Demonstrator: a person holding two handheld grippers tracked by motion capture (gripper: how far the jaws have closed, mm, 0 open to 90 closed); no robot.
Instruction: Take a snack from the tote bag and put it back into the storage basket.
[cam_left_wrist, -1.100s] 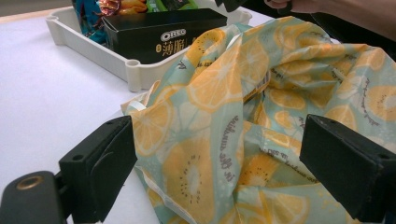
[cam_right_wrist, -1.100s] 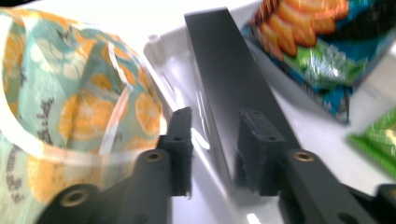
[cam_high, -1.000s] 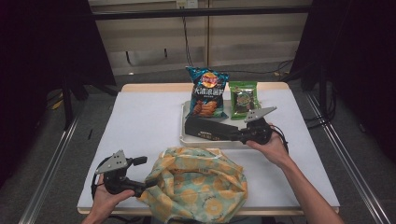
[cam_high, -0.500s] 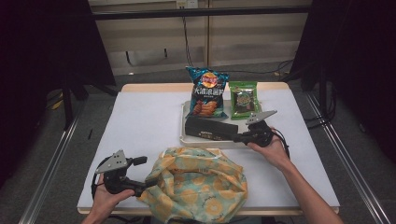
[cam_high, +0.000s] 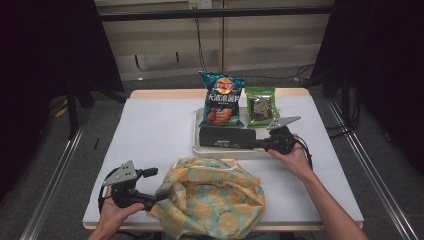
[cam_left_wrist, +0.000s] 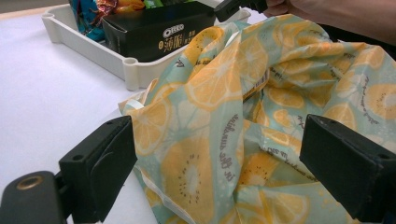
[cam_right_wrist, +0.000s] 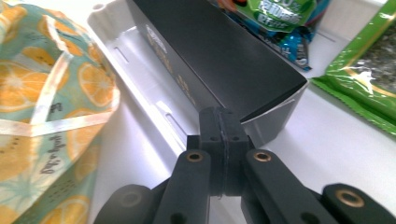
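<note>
A cloth bag (cam_high: 210, 200) printed with orange slices lies at the table's front edge. My left gripper (cam_high: 152, 202) is at its left side, open, with a fold of the bag (cam_left_wrist: 219, 140) between the wide-apart jaws and neither pad pressing on it. A black Oreo box (cam_high: 227, 137) lies in a white tray (cam_high: 225, 152). My right gripper (cam_high: 257, 145) points left at the box's right end. In the right gripper view its jaws (cam_right_wrist: 223, 122) are shut, pad against pad, with the tips at the lower corner of the box (cam_right_wrist: 224, 60).
A blue chip bag (cam_high: 220, 100) and a green snack pack (cam_high: 261, 106) lean at the tray's far side. White table covering (cam_high: 150, 130) lies bare left of the tray. Dark frames and metal rails flank the table.
The right gripper has shifted slightly to the right at the box's end. The left gripper and the bag have stayed where they were.
</note>
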